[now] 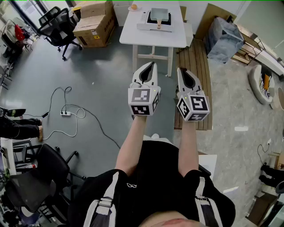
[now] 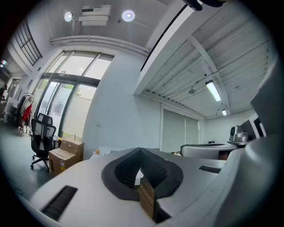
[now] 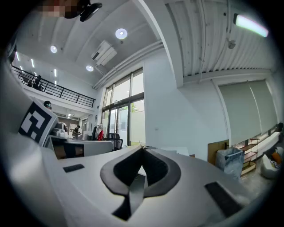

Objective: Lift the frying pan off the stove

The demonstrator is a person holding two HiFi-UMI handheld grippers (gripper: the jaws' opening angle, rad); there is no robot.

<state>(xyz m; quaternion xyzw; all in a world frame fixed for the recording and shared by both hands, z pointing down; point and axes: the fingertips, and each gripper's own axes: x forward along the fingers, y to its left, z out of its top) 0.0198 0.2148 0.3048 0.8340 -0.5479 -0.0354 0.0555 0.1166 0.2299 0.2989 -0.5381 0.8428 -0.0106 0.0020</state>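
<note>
The frying pan, a grey rectangular one with a wooden handle pointing toward me, sits on a white stove on the white table at the top of the head view. A small orange ball lies at the table's far side. My left gripper and right gripper are held side by side at arm's length, well short of the table, pointing toward it. Both are shut with nothing in them, as the left gripper and right gripper also show in their own views.
Cardboard boxes and a black office chair stand left of the table. A wooden pallet and a grey wrapped bin are to its right. A power strip with cables lies on the floor at left, another chair behind.
</note>
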